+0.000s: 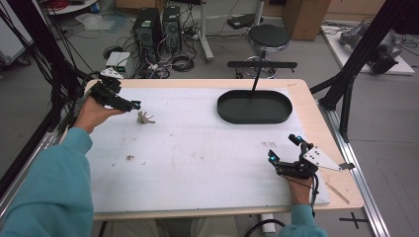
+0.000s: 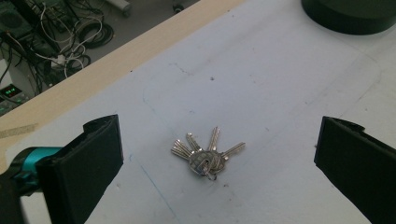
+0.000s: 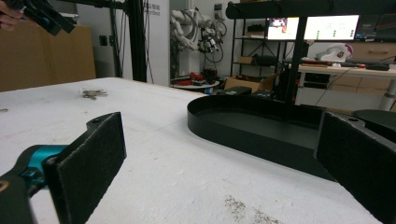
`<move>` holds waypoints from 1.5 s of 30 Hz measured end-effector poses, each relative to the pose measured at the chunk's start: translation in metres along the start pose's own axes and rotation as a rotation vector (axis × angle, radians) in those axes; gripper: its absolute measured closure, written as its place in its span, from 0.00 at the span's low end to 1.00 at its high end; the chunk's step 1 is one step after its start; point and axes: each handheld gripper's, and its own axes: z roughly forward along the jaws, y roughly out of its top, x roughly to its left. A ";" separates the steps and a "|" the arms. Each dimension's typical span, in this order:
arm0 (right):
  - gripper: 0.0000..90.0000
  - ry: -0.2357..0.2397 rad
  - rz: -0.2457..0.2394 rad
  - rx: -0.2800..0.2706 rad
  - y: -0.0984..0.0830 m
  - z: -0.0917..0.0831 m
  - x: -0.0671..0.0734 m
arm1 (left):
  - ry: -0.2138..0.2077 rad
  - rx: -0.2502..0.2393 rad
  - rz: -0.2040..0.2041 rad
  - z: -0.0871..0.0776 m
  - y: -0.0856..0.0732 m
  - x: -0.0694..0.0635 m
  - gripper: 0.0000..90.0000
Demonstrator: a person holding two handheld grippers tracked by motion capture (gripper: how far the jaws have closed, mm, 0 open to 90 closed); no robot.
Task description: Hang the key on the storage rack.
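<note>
Left tool (image 1: pixel 132 104) wide open near keys (image 2: pixel 205 154), clear mat (image 1: pixel 197 158) around

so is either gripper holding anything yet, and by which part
Nothing is held. The left gripper hangs open above the bunch of silver metal keys, jaws clear of it; the right gripper is open and empty.

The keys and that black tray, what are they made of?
The keys look like metal: silvery and shiny, with thin cut blades on a ring. The tray looks like matte black plastic or painted metal, since its smooth oval wall gives little glare. I cannot tell which.
</note>
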 end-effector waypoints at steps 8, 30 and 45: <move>0.01 0.001 0.001 0.000 0.000 0.000 0.000 | -0.010 0.065 -0.001 0.023 -0.002 0.005 0.02; 0.01 0.000 0.006 0.001 0.000 0.000 0.000 | -0.007 0.203 -0.015 0.060 -0.011 0.007 0.11; 0.01 0.000 0.007 0.001 0.000 0.000 0.000 | -0.015 0.328 -0.029 0.074 -0.018 0.005 0.22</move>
